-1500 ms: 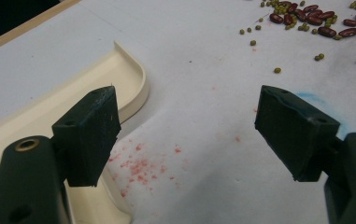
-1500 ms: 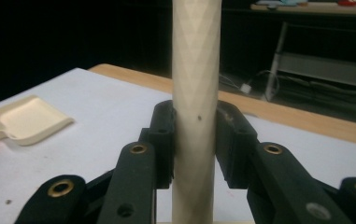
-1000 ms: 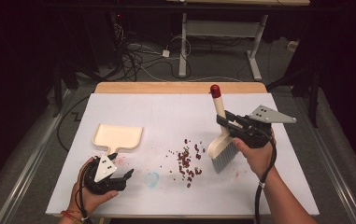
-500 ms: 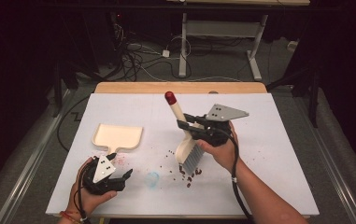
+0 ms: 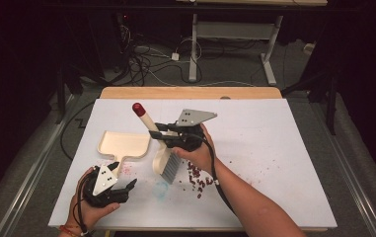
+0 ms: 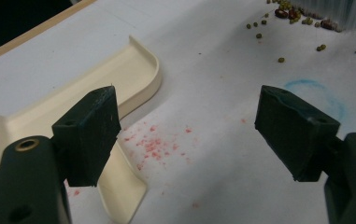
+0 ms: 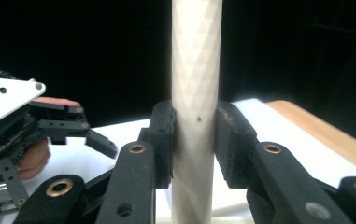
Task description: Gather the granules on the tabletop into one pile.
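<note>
My right gripper [image 5: 167, 136] is shut on the cream handle of a brush [image 5: 168, 166], whose red tip leans up and to the left. In the right gripper view both pads clamp the brush handle [image 7: 196, 70]. The bristles rest on the white board between a cream dustpan [image 5: 124, 144] and a scatter of red and green beans [image 5: 198, 178]. My left gripper [image 5: 124, 189] is open just in front of the dustpan's handle. In the left gripper view nothing is between the jaws of the left gripper [image 6: 189, 114], and the dustpan [image 6: 96, 91] lies partly behind the left jaw.
A faint blue ring [image 5: 160, 190] and red crumbs [image 6: 154, 144] mark the white board [image 5: 284, 148]. The board lies on a wooden table [image 5: 190, 92]. Cables and desk legs stand on the dark floor beyond. The left gripper [image 7: 68, 128] appears far left in the right gripper view.
My right gripper has carried the brush leftward across the board, from right of the bean pile to its left, near the dustpan. The left gripper has stayed put.
</note>
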The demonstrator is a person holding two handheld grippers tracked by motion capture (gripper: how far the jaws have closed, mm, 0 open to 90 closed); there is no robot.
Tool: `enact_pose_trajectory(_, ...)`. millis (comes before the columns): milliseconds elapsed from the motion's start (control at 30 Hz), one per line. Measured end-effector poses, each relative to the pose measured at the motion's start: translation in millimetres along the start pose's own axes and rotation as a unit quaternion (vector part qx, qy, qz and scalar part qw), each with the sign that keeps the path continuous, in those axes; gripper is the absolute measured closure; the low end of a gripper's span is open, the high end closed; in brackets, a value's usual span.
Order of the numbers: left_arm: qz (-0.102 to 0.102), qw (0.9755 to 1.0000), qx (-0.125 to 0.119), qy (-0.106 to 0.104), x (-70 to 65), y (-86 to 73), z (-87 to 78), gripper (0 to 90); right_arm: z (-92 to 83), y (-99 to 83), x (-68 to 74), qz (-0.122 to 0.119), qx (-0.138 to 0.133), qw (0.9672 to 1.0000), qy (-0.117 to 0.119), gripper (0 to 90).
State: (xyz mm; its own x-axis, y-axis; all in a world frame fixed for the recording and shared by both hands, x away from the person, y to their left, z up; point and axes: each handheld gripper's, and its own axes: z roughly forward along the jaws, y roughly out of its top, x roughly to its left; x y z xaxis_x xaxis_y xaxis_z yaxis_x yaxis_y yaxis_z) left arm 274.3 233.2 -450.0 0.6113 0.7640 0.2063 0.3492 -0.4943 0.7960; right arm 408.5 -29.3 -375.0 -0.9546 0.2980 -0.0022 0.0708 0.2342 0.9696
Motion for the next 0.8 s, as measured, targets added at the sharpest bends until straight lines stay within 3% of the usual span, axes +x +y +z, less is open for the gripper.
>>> enact_pose_trajectory(233,-0.007,1.0000,-0.003,0.001,2.1,-4.8,-4.9,21.1,33.7,-10.3,3.6,-0.007,0.004,0.9988,0.048,70.3)
enact_pose_trajectory(433,-0.009,0.9999,-0.006,-0.003,3.2,-6.9,-8.1,21.1,42.7,-28.0,-3.4,-0.013,0.013,0.9981,0.060,70.3)
enact_pose_trajectory(600,-0.005,0.9999,-0.008,-0.007,1.6,-5.9,-8.0,21.1,32.6,-30.4,-10.8,-0.010,0.000,0.9980,0.063,70.3)
enact_pose_trajectory(800,0.000,0.9999,-0.005,-0.012,-0.3,-4.9,-6.7,21.1,-2.8,-38.2,-28.1,-0.002,-0.017,0.9982,0.057,70.4)
